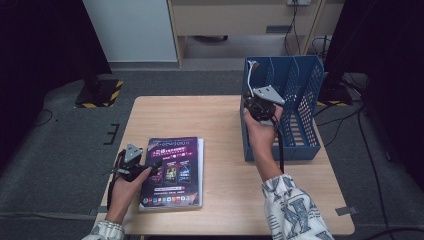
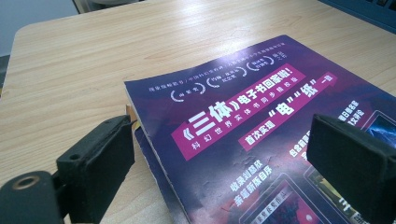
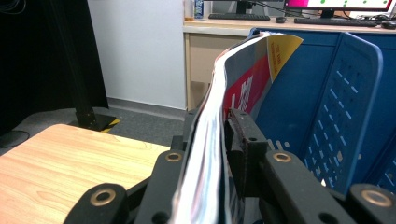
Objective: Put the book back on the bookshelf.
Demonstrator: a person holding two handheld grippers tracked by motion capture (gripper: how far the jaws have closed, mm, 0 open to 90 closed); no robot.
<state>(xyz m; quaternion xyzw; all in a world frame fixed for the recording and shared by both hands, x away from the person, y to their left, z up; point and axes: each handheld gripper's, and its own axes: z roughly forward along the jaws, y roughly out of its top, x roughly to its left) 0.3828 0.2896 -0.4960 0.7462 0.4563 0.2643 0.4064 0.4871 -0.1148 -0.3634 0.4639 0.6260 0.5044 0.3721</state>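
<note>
At far right, the right gripper [image 3: 219, 154] pinches a thin glossy magazine [image 3: 243, 84] upright against the perforated blue plastic rack [image 1: 305, 85]; the left gripper [image 2: 219, 158] stands spread over purple booklets [image 2: 243, 126].

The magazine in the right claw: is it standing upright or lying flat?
Upright. The magazine stands on edge between the jaws of the right claw, its top bending toward the blue file rack.
</note>
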